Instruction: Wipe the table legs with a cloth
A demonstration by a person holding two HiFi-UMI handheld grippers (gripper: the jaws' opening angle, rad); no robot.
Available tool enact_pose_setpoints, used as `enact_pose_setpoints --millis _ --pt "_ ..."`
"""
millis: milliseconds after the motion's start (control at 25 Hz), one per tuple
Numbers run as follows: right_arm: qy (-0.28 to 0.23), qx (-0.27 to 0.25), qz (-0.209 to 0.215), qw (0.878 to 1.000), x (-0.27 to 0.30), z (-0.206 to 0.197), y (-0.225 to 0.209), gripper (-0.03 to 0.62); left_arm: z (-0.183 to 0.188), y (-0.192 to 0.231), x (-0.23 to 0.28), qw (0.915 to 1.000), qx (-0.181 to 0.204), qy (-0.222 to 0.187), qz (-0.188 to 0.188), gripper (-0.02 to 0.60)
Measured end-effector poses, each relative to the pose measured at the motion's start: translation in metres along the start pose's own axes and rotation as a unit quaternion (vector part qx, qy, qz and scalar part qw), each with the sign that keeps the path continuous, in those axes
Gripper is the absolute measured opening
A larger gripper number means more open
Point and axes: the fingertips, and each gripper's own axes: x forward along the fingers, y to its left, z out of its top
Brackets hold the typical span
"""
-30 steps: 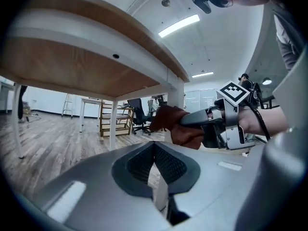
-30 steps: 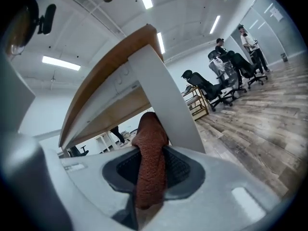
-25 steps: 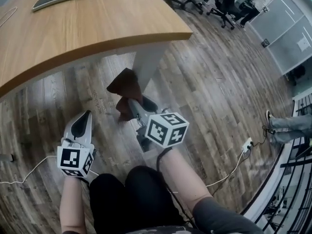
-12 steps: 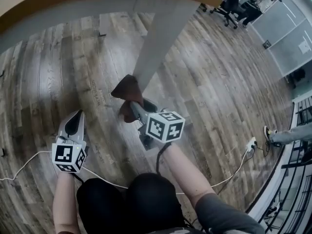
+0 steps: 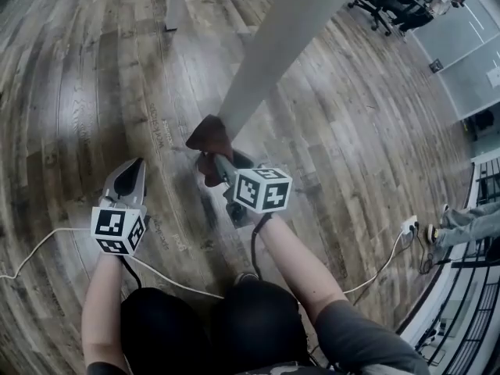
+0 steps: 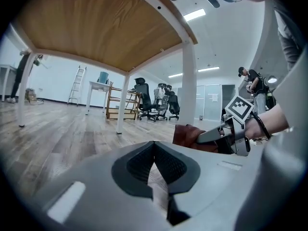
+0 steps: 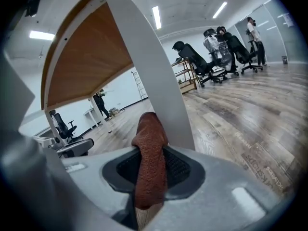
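Observation:
A white table leg (image 5: pixel 269 57) slants down to the wood floor; it fills the middle of the right gripper view as the same white leg (image 7: pixel 149 71). A brown cloth (image 5: pixel 209 137) is pressed against its lower end, near the floor. My right gripper (image 5: pixel 215 162) is shut on the brown cloth (image 7: pixel 150 162), which sticks out between its jaws. My left gripper (image 5: pixel 131 187) hovers over the floor to the left of the leg, jaws together with nothing between them. In the left gripper view the cloth (image 6: pixel 190 136) and the leg (image 6: pixel 188 88) show at right.
A white cable (image 5: pixel 47 244) runs across the floor by my left arm, and a power strip (image 5: pixel 408 226) lies at right. Office chairs (image 5: pixel 383 2) stand far behind. Another table leg (image 5: pixel 173 2) stands at the top. A person's legs (image 5: pixel 469 223) show at the right edge.
The head view has tipped downward, so the tabletop has left the picture and the whole leg shows. The right gripper still holds the cloth low on the leg; the left gripper stays beside it.

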Motion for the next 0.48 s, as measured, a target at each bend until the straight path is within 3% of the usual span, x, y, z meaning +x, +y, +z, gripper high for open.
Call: enact_pose_setpoints --millis 240,480 --pt "0.068 -0.005 -0.034 0.997 0.034 -0.065 -0.022 0.091 -0.053 -0.004 0.002 0.9989 -0.012 0.042 -0.018 0.020" --pt "0.126 0.018 -0.066 0.990 0.053 -0.123 -0.048 0.091 -0.080 0.008 -0.003 0.9970 -0.035 0.069 -0.002 0.020"
